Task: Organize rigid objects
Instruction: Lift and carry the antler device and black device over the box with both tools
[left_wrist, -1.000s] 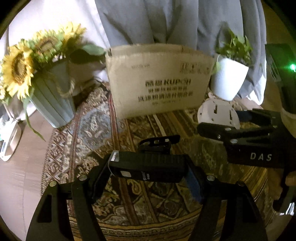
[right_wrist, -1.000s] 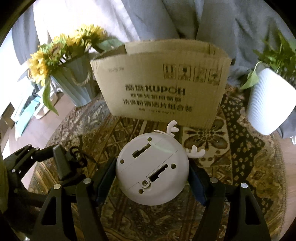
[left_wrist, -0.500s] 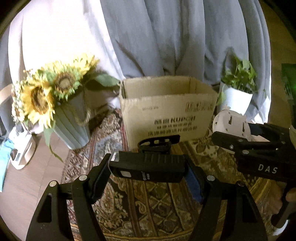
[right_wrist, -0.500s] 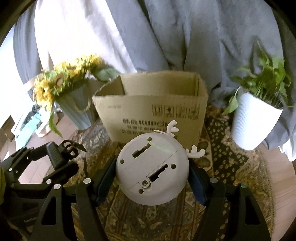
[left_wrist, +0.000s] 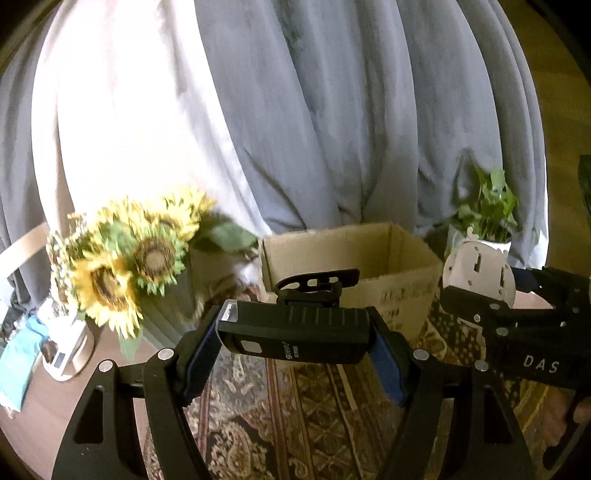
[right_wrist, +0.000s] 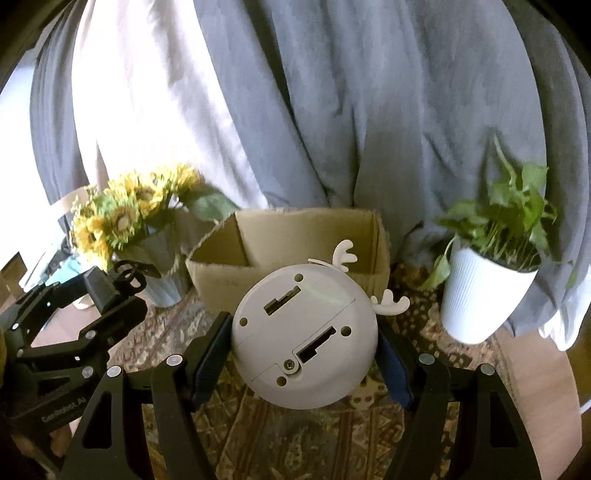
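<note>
your left gripper (left_wrist: 293, 334) is pinching a black flat device (left_wrist: 293, 338) crosswise between its blue pads, with the clip end sticking out past the jaws toward 12 o'clock, and your right gripper (right_wrist: 303, 339) is clamped on a round white antlered gadget (right_wrist: 304, 336), its flat underside with the slots and screw facing the camera. the open cardboard box (right_wrist: 295, 236) sits on the patterned rug (right_wrist: 295, 435) at 12 o'clock from both grippers, with neither object over its opening yet. judging by the task, both pieces go into that box, and the trouble lies in the approach. the white gadget is held on a curved shell, so only a small patch meets each pad; a quick tilt could let it roll out and drop onto the rug short of the box. its antlers (right_wrist: 391, 304) point toward 1 o'clock and could catch the near rim if you come in low. the black device's clip could hook the same edge. the two grippers are just beside each other, so swinging both toward one opening together risks a knock that jars a hold loose; one at a time looks safer. the sunflower vase (right_wrist: 159, 258) stands near the box at 10 o'clock and the white plant pot (right_wrist: 480, 295) at 2 o'clock, and a wide sweep on either side could tip one.
</note>
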